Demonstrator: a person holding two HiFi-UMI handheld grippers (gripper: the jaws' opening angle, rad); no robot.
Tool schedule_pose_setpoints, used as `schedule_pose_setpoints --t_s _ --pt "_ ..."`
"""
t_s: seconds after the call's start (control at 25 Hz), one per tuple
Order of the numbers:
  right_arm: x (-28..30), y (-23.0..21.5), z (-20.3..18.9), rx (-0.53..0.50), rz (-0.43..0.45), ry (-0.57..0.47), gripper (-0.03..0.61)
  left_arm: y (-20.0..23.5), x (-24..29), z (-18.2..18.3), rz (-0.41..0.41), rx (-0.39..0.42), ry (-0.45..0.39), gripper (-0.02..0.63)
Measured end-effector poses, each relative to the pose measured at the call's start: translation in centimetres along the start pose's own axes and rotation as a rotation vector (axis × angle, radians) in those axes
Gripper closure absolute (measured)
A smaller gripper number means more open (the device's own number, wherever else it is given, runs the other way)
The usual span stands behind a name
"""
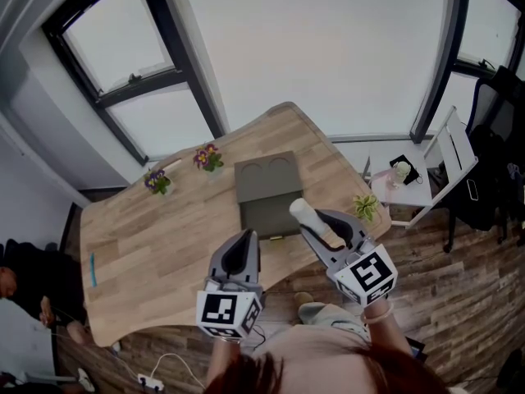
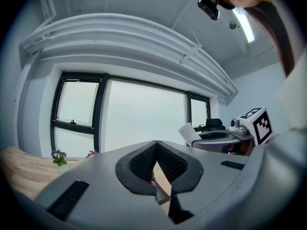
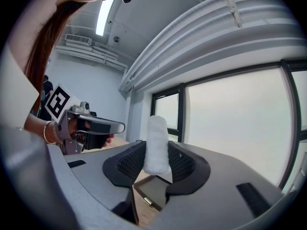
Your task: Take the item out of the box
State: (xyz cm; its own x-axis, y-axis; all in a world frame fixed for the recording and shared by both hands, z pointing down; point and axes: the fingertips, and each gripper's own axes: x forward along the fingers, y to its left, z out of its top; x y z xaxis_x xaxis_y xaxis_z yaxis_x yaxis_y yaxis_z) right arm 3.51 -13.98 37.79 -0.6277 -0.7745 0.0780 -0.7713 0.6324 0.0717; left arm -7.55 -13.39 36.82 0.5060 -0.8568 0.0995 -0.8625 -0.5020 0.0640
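while gripping the white roll (image 3: 157, 143) in the jaws of the right gripper (image 3: 157, 159) above the box (image 1: 261, 208), left gripper (image 2: 157, 164) closed empty, looks nearly done: just needs setting down beside the box.

Head view steeply downward; gripper views low, toward shared window (image 2: 139, 114).

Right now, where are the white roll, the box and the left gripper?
white roll (image 3: 156, 145): right gripper view, its middle.
box (image 1: 264, 218): head view, its bare lower half.
left gripper (image 2: 156, 144): left gripper view, between its fingertips.
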Motion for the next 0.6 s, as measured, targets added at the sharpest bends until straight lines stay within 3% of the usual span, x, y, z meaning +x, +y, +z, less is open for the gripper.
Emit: schedule_pose_setpoints --t_s 0.6 --pt "-1.2 1.5 -0.2 -0.006 -0.023 0.015 0.445 -0.6 -1.9 -0.4 -0.020 0.014 0.002 0.614"
